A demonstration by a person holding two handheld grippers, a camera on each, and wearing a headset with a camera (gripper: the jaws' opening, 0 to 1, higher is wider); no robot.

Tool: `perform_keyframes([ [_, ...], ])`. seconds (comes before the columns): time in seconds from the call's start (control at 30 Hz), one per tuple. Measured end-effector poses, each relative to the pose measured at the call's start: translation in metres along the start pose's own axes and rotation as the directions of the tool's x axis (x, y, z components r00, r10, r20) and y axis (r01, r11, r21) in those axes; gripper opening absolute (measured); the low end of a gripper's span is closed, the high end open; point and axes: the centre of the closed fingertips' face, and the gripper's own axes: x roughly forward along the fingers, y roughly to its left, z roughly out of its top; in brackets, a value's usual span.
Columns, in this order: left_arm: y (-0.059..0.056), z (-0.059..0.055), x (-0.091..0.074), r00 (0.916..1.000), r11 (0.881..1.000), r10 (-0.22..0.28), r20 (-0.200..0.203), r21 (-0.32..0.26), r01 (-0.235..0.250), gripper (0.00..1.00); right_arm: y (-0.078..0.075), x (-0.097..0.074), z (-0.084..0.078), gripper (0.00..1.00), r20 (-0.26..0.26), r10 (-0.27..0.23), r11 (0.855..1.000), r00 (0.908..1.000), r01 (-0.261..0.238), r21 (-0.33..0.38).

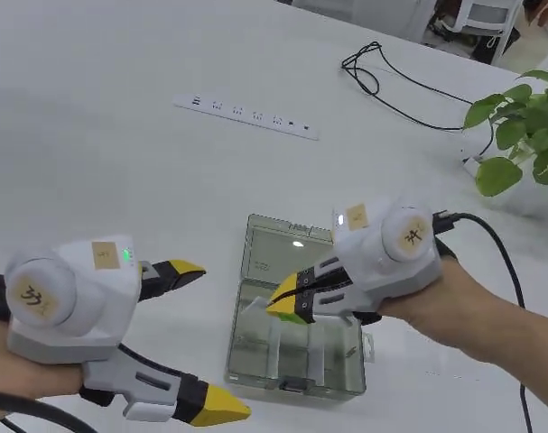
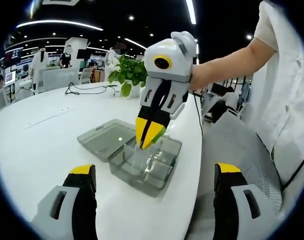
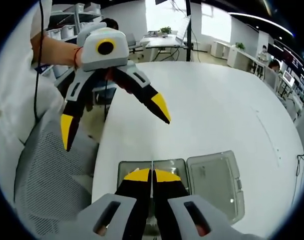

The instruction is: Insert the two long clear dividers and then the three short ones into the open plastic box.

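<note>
the plastic box (image 1: 296, 386) is clear with a grey-green tint and lies hinged open on the white table (image 1: 93, 135). its lid (image 1: 287, 244) is flat on the far side and its base (image 1: 246, 361) is nearer the person. there is one box and there are two grippers. inside the base stand clear upright dividers (image 1: 275, 347) that split it into compartments. two strips seem to run front to back, but they are see-through and i cannot tell the exact count.

the left gripper (image 1: 206, 338) sits low at the left, just beside the box and not touching it. its yellow-tipped jaws are spread wide with nothing between them. the right gripper (image 1: 287, 305) points down over the base from the right, its jaws pressed together on a thin clear divider (image 3: 152, 165). the right gripper view shows this divider edge-on as a pale line between the tips, and it hangs from them down into the base.

further back on the table lie one white power strip (image 1: 246, 117) and one black cable (image 1: 382, 86). at the far right edge is one leafy green plant (image 1: 517, 135).
</note>
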Motion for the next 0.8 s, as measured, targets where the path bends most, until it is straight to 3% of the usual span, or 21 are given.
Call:
perform_keyframes([
  [0.13, 0.000, 0.000, 0.001, 1.0000, 1.000, -0.004, -0.001, 0.000, 0.004, 1.00, 0.003, 0.007, -0.002, 0.02, -0.025, -0.006, 0.999, 0.9997, 0.005, -0.033],
  [0.8, -0.001, -0.003, 0.003, 0.9998, 1.000, -0.013, -0.014, 0.000, 0.013, 1.00, 0.000, 0.029, -0.014, 0.02, -0.084, 0.011, 1.000, 0.9964, -0.013, -0.020],
])
